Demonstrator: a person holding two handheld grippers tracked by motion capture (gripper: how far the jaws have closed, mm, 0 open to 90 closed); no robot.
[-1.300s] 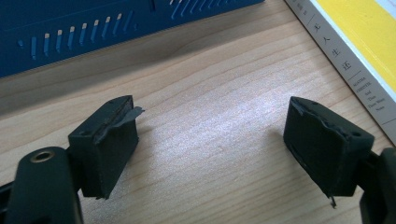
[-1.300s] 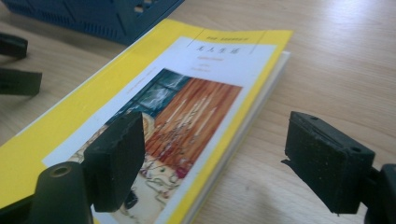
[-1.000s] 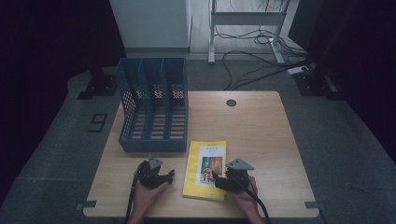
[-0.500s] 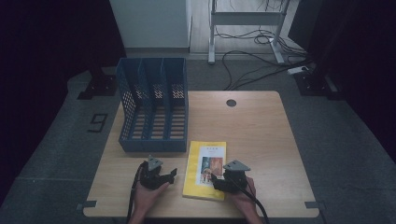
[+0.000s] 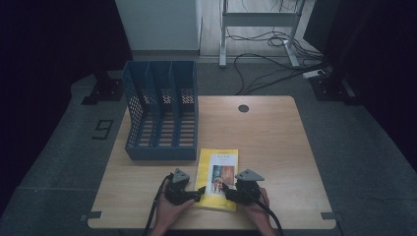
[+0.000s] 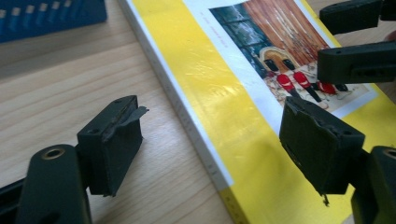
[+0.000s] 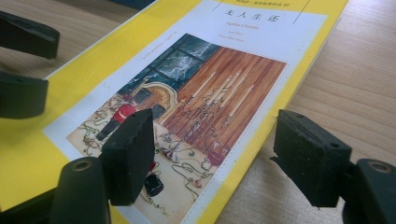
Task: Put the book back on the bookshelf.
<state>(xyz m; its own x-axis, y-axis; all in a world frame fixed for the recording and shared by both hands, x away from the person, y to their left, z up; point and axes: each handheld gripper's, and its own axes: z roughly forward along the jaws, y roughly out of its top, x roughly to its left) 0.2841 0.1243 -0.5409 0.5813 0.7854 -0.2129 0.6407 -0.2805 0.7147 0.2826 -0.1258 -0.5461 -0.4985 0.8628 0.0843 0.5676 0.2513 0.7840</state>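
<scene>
Both grippers have edged inward onto the flat yellow paperback book [image 5: 218, 178].
Left gripper [image 5: 200, 191] and right gripper [image 5: 225, 190] straddle opposite long edges, jaws spread wide, gripping nothing.

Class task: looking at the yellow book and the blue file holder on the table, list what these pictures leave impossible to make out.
- Book near edge: high view, hidden by hands and both tongs.
- Small lines under the title: right gripper view, too small.
- File holder contents: high view, slots too dark.
- Book's far end: left gripper view, cut off at the top edge.

You've got a wooden table [image 5: 275, 142]: blue file rack [image 5: 161, 118] toward its far-left corner, yellow book [image 5: 218, 178] flat by its near edge.
</scene>
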